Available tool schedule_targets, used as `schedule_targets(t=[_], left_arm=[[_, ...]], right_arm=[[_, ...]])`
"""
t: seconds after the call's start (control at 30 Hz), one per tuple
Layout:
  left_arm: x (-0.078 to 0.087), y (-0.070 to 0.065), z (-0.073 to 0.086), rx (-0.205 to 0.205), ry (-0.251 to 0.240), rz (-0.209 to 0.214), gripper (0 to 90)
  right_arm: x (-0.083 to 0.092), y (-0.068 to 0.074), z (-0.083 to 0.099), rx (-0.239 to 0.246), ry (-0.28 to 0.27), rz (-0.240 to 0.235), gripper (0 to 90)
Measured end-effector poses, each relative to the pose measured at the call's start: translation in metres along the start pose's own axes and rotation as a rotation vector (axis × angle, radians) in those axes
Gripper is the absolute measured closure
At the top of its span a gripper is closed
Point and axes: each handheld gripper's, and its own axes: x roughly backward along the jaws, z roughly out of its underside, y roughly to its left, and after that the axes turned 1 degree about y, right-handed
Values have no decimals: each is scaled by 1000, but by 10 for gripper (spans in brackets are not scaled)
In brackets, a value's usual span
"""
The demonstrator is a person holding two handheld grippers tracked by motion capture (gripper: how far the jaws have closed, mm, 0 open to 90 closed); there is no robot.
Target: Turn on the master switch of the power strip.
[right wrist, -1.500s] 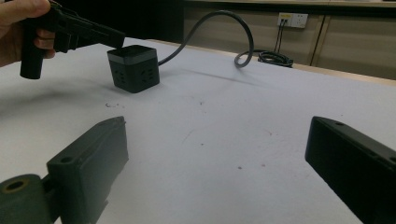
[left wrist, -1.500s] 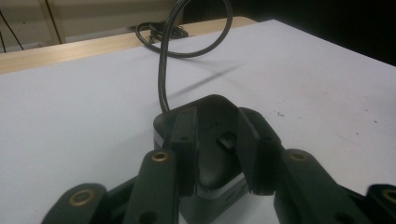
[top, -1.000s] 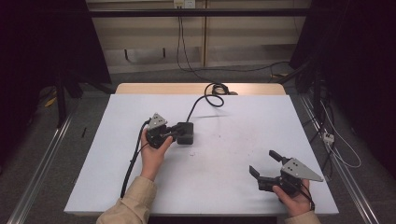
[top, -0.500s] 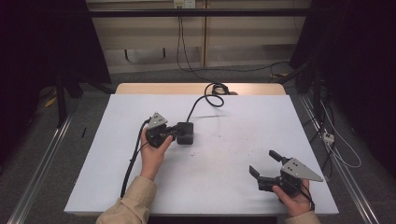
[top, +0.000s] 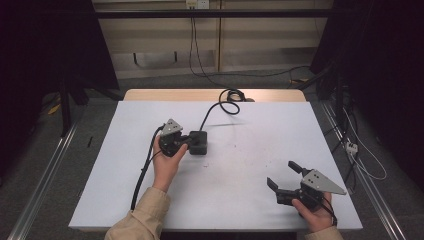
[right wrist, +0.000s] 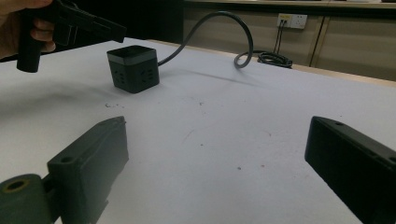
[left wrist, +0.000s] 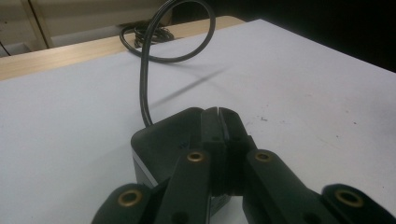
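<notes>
Left of centre in the high view, the left gripper is held in the person's left hand, its tips against or over the near edge of a black cube-shaped power block that sits on the white table. From the left gripper view the jaws have just been closing and now meet pad to pad, clenched with nothing between them, above the block's top face; whether the tips press on it cannot be told from this angle. A black cable leaves the block and curls toward the upper centre of the frame, ending in a coil at the table's far wooden edge. At lower right of the high view, the right gripper rests in the right hand, well apart from the block, jaws spread wide and released. Its own view shows the block at upper left, standing on the table.
</notes>
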Motion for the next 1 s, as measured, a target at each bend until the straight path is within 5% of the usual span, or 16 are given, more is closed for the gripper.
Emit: schedule_targets(t=[1.0], left_arm=[[-6,2,4,-5,26,-16,900]], right_arm=[[1,0,0,1,0,-2,57]])
